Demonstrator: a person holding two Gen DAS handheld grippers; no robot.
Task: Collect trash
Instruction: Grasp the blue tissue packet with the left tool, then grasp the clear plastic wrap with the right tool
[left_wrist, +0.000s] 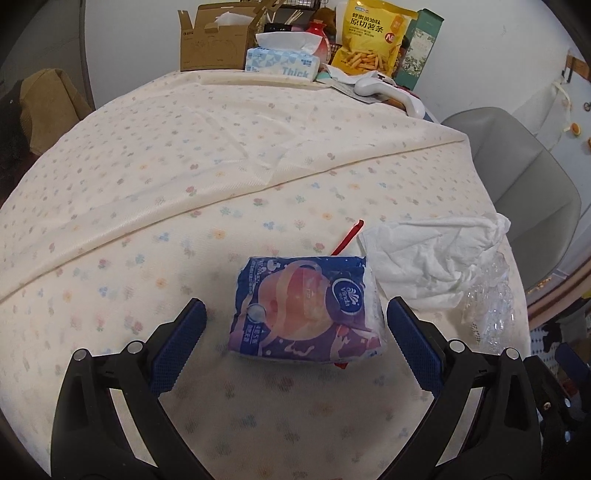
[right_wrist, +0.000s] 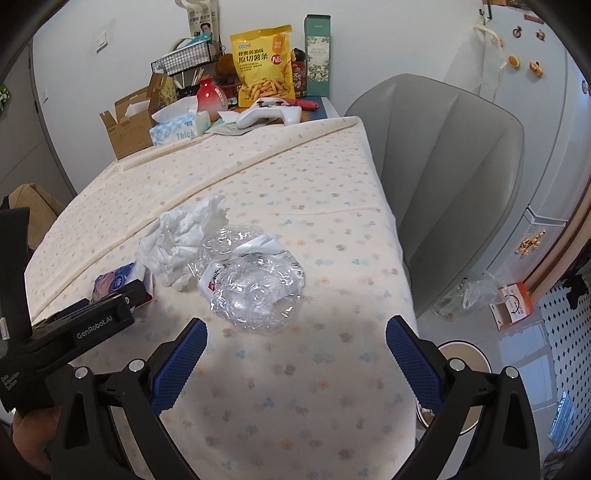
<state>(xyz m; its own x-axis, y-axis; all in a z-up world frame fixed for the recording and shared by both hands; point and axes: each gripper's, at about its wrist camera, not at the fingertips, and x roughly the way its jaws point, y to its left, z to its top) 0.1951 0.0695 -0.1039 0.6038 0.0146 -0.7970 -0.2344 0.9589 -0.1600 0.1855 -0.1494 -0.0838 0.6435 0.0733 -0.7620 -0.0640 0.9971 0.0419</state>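
**Trash at the table's near right corner**

Your blue tissue pack (left_wrist: 304, 308) lies between the wide-spread fingers of your left gripper (left_wrist: 295, 345), touching neither. Just right sit the crumpled white tissue (left_wrist: 428, 254) and crushed clear plastic (right_wrist: 255, 284), before your right gripper (right_wrist: 295, 363), also wide and empty, by the table's (right_wrist: 332, 387) right edge.

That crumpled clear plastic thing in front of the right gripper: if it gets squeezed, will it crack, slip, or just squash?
The crushed clear plastic is already creased and flattened, so it would probably squash further rather than crack. It looks thin and empty, so likely very light. Its glossy surface might slip, though the right gripper has textured blue pads that should help.
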